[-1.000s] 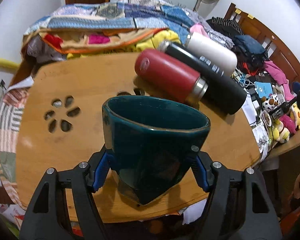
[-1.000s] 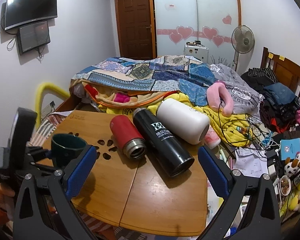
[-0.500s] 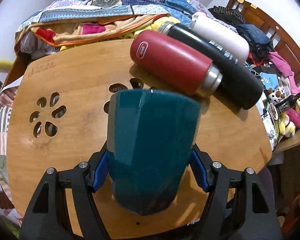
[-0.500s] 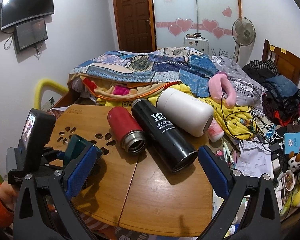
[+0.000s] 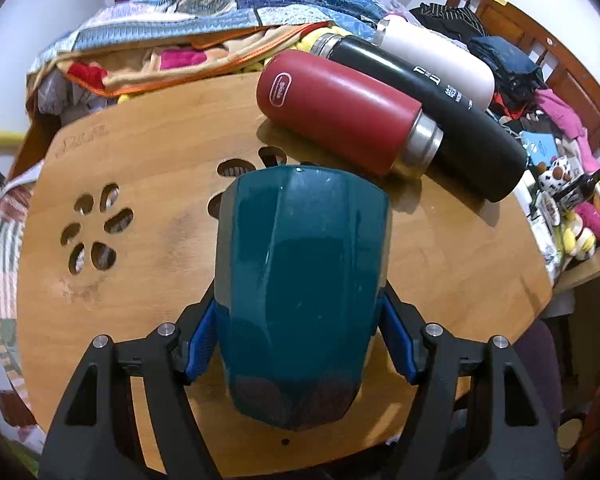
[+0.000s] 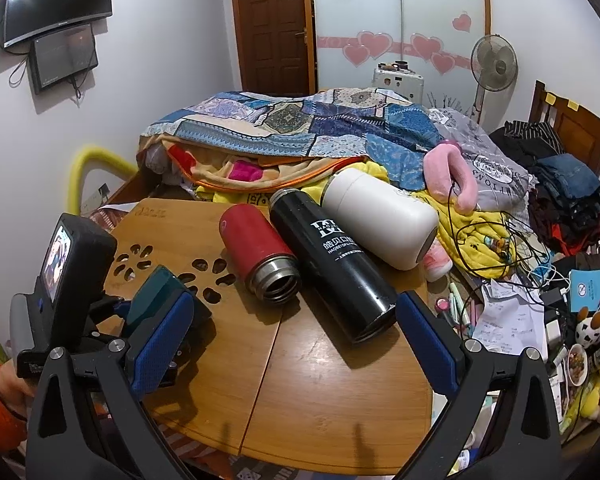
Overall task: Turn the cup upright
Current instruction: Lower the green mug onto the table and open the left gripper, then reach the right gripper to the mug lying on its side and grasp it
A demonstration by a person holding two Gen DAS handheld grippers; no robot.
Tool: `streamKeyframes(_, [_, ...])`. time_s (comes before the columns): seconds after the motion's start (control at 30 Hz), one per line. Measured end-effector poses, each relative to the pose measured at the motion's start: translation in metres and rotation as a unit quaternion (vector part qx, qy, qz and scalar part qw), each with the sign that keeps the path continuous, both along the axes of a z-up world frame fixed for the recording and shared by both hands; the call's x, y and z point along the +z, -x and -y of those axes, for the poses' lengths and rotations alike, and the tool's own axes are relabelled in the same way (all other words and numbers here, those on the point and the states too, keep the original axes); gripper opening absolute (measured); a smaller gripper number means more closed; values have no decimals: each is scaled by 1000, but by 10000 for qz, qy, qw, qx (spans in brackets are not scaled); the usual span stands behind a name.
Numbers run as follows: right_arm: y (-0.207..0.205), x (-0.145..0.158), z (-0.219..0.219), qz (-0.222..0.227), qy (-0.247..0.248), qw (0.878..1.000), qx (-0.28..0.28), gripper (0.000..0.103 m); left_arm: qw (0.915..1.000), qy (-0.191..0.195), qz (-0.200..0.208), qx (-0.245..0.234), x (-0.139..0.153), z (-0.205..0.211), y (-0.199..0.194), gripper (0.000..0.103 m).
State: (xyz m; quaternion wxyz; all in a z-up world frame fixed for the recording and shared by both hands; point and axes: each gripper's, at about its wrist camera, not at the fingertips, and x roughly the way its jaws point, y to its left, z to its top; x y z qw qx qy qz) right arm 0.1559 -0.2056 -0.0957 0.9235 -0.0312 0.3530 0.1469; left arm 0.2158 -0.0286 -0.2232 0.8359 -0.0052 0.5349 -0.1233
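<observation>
Pinching the dark teal faceted ceramic cup (image 5: 300, 300) by its sides, your left gripper (image 5: 300, 344) fingers are tilting it over the round bamboo bench (image 5: 160, 160), near the red steel flask (image 5: 340, 112); your right gripper (image 6: 296, 344) fingers are idling spread, giving room.

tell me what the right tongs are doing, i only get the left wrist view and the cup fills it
Observer: The right tongs are open with nothing between them, above the near part of the wooden table.
Operator: anything about the red flask i can't see from here
Observer: The red flask has no lid. Its steel mouth is open and faces the near side, clear of the teal cup.
Operator: what's behind my camera
Observer: A hand in an orange sleeve holds the handle of the left tongs at the table's left edge.
</observation>
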Motion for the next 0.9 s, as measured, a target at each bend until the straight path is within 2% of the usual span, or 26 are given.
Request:
streamKeyframes(0.13, [3,5,-5,30,34,10000,46,101,9999,158,42,10,11,-8,6,71])
streamKeyframes(0.33, [7,11,-17,-31,-16,9996,271,101,9991,126,414,11,36,-23,29,71])
streamKeyframes(0.43, [7,9,-25,-207,-111,9988,439,101,9979,185,598,189,48,-42,44,71])
streamKeyframes(0.57, [0,-5,-41,-716,-383,9939,743,101,9946,-71,866,564,57,-72,62,71])
streamKeyframes(0.67, [-10,-23,-56,-1267,-638,9857,912,101,9906,-300,1042,830,60,-96,73,71])
streamKeyframes(0.77, [-23,-46,-70,-1903,-991,9713,1030,101,9880,-256,1081,1076,59,-118,80,71])
streamKeyframes(0.9, [-33,-66,-85,-2454,-1220,9557,1074,101,9851,-145,1074,1335,55,-141,87,71])
